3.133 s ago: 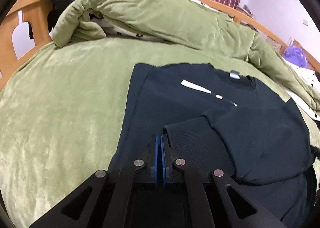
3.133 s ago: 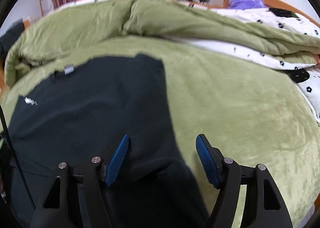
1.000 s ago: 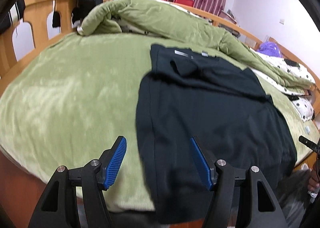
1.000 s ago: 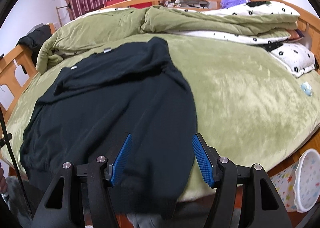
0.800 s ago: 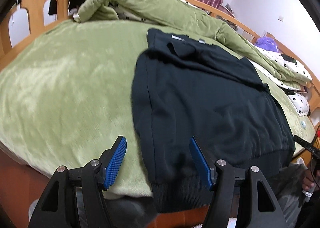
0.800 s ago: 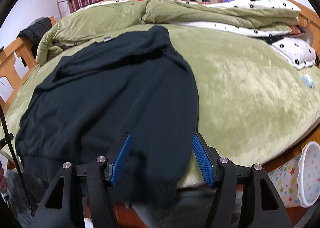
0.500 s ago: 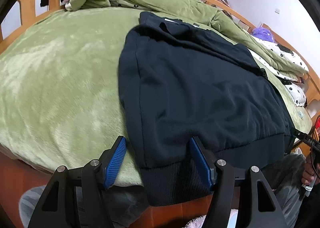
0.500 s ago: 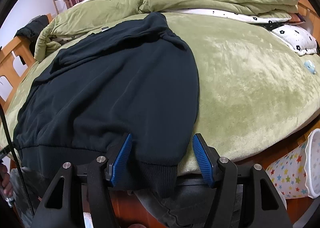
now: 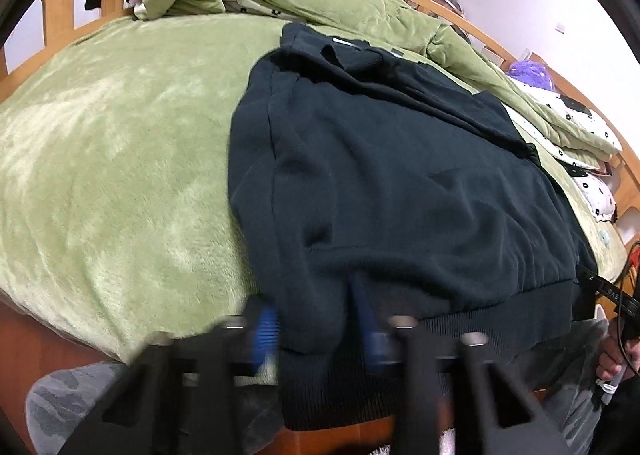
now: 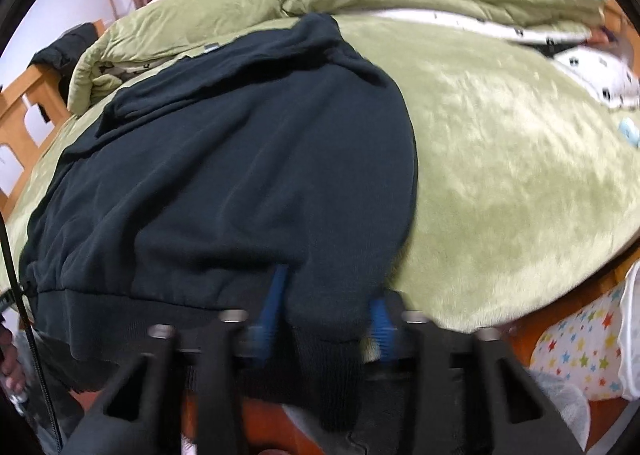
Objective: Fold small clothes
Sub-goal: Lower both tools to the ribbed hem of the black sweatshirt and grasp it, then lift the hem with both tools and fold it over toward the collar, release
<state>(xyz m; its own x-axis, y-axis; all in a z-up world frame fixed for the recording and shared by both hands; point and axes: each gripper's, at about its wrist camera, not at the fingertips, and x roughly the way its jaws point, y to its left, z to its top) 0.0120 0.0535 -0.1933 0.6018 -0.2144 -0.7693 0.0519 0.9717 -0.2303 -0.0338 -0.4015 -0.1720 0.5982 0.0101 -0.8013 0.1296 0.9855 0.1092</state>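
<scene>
Sweatshirt (image 9: 400,183) flat on green blanket (image 9: 112,159), hem at 6 o'clock | my left gripper (image 9: 316,329) and right gripper (image 10: 326,321) apart, straddling hem corners | risk: pinching one layer, sleeves slide out | right view alone shows star-patterned bin (image 10: 576,343) at 4 o'clock.

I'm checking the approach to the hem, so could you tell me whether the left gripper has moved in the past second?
Yes. The left gripper has advanced onto the sweatshirt, its fingers now straddling the hem at the bed edge.
</scene>
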